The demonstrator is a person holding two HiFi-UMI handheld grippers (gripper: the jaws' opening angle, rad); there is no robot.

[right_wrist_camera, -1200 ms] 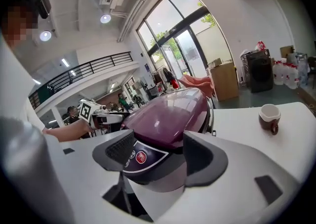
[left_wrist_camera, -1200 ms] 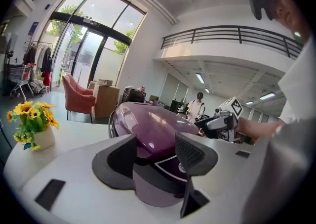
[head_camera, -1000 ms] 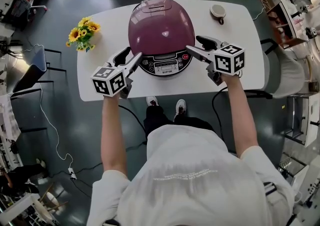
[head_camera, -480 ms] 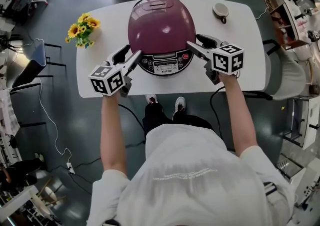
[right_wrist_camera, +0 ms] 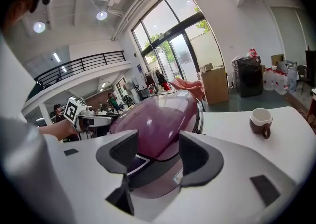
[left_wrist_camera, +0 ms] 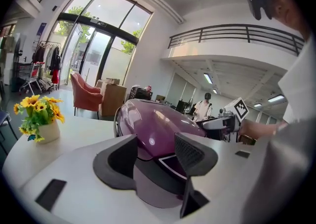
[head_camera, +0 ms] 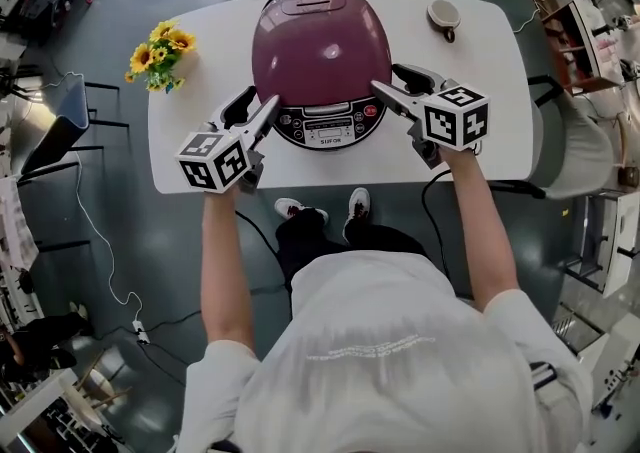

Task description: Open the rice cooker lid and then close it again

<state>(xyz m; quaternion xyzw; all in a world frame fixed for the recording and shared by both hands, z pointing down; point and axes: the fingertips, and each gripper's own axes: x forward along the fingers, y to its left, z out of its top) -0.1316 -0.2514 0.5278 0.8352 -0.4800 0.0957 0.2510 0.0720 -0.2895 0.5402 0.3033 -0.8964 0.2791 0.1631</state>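
Although both tongs have hardly shifted in the last second, the right tongs [head_camera: 390, 79] have just been opening their jaws a little again after a narrowing, and nothing is pressed between them. As I judge it, this means I am only lining up: the lid [head_camera: 318, 36] lies down on the rice cooker [head_camera: 330, 127] exactly as before, so the opening step is not begun. The right tongs are released, with jaws well apart and tips just beside the cooker's right flank; I cannot confirm a touch. The left tongs [head_camera: 258, 101] are released too, empty, with tips just beside the left flank. In both gripper views the purple dome shows beyond the gap, not inside it. The cooker stands in the upper middle of the head view on the white table [head_camera: 480, 61], with flowers [head_camera: 160, 51] at upper left and a cup [head_camera: 443, 14] at upper right.
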